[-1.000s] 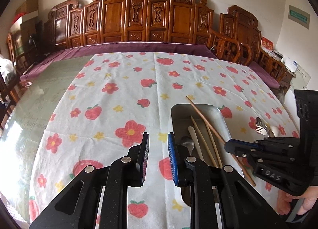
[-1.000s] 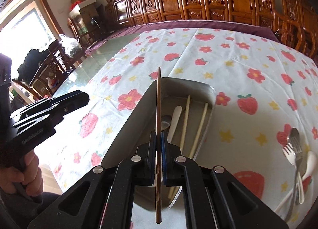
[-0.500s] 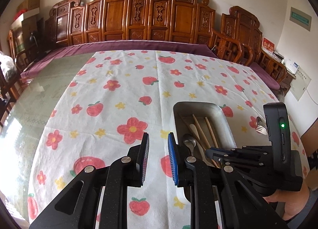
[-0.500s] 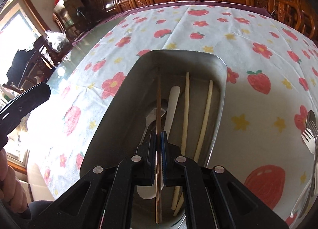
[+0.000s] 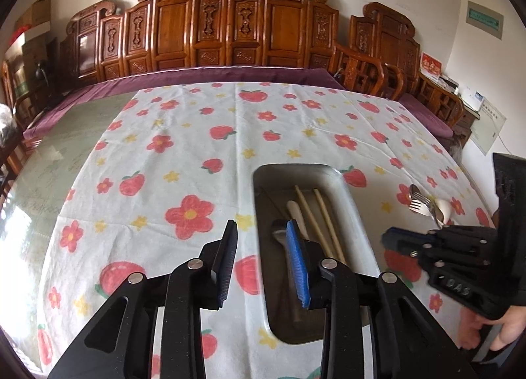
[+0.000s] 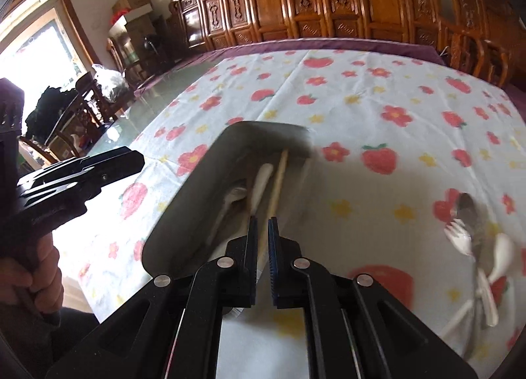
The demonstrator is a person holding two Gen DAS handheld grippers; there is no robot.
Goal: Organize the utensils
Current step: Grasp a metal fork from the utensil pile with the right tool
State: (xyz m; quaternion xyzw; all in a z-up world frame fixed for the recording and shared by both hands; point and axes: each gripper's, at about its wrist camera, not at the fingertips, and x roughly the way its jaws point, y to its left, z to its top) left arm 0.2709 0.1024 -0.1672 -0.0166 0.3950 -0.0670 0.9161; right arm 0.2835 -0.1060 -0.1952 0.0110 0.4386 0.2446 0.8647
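Note:
A metal tray (image 5: pixel 296 169) lies on the strawberry cloth and holds two pale chopsticks (image 5: pixel 309 211), a white spoon (image 5: pixel 295 209) and a metal spoon (image 5: pixel 278 235). My left gripper (image 5: pixel 261 227) hovers over the tray's left rim; its jaws are opening and nothing is between them. My right gripper (image 6: pixel 263 223) is shut to a narrow slit and empty, just off the near right side of the tray (image 6: pixel 190 198). A pale chopstick (image 6: pixel 279 175) shows beyond it. From the left wrist view the right gripper (image 5: pixel 389 239) sits to the right of the tray.
A loose pile with a fork (image 6: pixel 457 237), a metal spoon (image 6: pixel 466 208) and a white spoon (image 6: pixel 503 247) lies on the cloth to the right. Carved wooden chairs (image 5: pixel 243 24) line the far edge of the table. The left gripper (image 6: pixel 131 158) is seen at the left.
The right gripper let go of the dark brown chopstick over the tray and drew back out to the right. The left jaws spread wider.

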